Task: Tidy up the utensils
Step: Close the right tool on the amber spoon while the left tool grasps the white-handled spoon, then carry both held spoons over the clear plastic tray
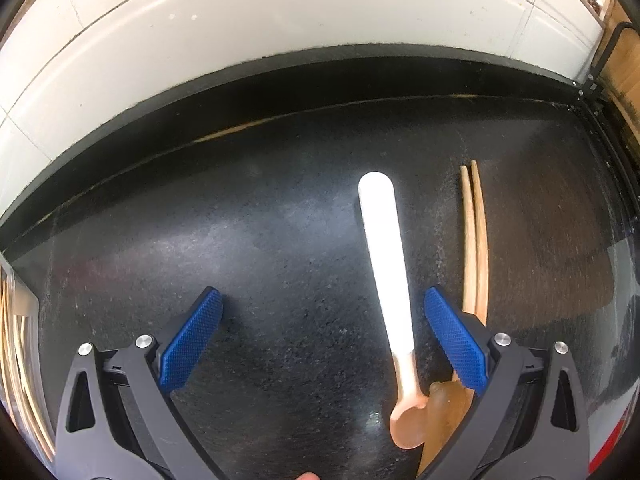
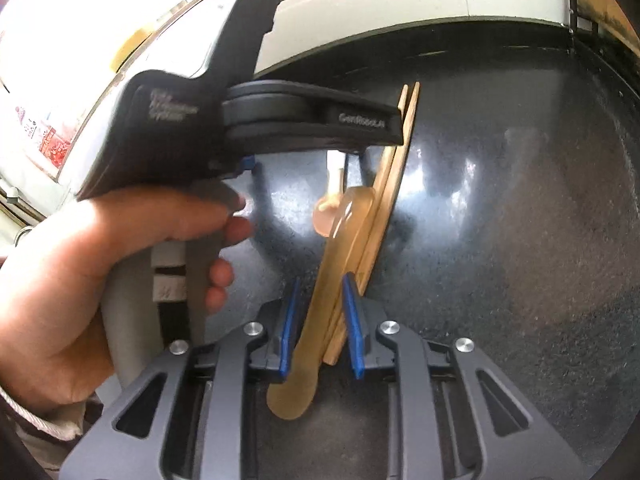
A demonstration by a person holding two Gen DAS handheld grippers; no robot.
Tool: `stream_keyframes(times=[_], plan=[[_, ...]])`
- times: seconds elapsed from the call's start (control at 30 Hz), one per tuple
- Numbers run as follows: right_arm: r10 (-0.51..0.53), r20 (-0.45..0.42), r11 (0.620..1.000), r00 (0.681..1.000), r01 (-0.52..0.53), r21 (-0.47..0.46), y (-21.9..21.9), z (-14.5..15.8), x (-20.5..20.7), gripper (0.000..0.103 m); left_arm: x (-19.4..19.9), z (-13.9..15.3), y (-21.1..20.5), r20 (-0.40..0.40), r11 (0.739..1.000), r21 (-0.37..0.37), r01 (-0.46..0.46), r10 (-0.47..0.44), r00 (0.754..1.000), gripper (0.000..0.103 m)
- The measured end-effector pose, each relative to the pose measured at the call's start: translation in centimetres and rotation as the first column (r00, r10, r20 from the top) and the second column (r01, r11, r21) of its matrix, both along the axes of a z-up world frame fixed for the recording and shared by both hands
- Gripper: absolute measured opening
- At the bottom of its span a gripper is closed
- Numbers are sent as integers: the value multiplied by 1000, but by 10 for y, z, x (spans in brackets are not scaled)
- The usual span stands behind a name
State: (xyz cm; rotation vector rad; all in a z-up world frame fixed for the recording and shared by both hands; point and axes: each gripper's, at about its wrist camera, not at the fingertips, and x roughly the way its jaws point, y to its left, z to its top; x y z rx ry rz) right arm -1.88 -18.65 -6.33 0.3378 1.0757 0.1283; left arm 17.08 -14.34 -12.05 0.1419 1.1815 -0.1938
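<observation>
A spoon with a white handle and peach bowl (image 1: pixel 387 280) lies on the black counter between the fingers of my open left gripper (image 1: pixel 322 312), nearer the right pad. A pair of wooden chopsticks (image 1: pixel 475 240) lies just right of it. An amber translucent spoon (image 1: pixel 448 404) touches the peach bowl. In the right wrist view the amber spoon (image 2: pixel 328 280) runs between the blue pads of my right gripper (image 2: pixel 321 300), with the chopsticks (image 2: pixel 390 200) beside its right pad. The pads stand close to the handle with small gaps. The left gripper body (image 2: pixel 240 120) hides most of the white spoon.
A white tiled wall (image 1: pixel 280 20) backs the black counter (image 1: pixel 200 240). A clear container with wooden sticks (image 1: pixel 20 340) sits at the far left edge. A black metal frame (image 1: pixel 600 60) and wooden surface stand at the right corner.
</observation>
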Motion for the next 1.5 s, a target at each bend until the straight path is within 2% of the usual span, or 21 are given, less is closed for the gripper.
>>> stream_keyframes(times=[0.17, 0.23, 0.27, 0.3, 0.33, 0.53, 0.73, 0.9, 1.13, 1.3, 1.5], plan=[[-19, -22, 998, 1000, 20, 54, -2, -9, 4, 20, -5, 2, 2, 16, 1000, -5, -1, 2, 1000, 96], [-18, -23, 998, 1000, 20, 65, -5, -11, 6, 19, -10, 2, 8, 54, 1000, -19, 21, -20, 998, 82], [-21, -24, 997, 999, 23, 74, -6, -10, 5, 18, -11, 7, 10, 82, 999, -32, 39, -36, 996, 60], [-24, -26, 996, 999, 26, 89, -10, -11, 5, 16, -11, 12, 12, 101, 998, -40, 47, -43, 994, 19], [-20, -24, 995, 1000, 23, 97, -11, -11, 5, 15, -10, 13, 16, 93, 997, -58, 43, -37, 995, 15], [-34, -18, 990, 999, 36, 136, -24, -4, -3, 13, -14, 17, 31, 40, 987, -156, 35, -29, 999, 14], [-29, 17, 992, 999, 27, 122, -35, 17, -10, 13, -28, 28, 51, 58, 986, -164, 35, -26, 998, 14], [-43, 10, 994, 999, 41, 101, -36, 22, -13, 13, -37, 42, 73, 84, 988, -150, 44, -32, 996, 14], [-55, 38, 996, 998, 52, 69, -14, 50, -19, 13, -63, 77, 113, 161, 996, -85, 2, 12, 987, 14], [-31, 55, 998, 998, 28, 53, 9, 65, -22, 13, -84, 100, 148, 203, 998, -65, -10, 23, 979, 14], [41, 61, 998, 997, -43, 37, 54, 75, -22, 13, -115, 125, 196, 215, 992, -120, -37, 62, 975, 14]])
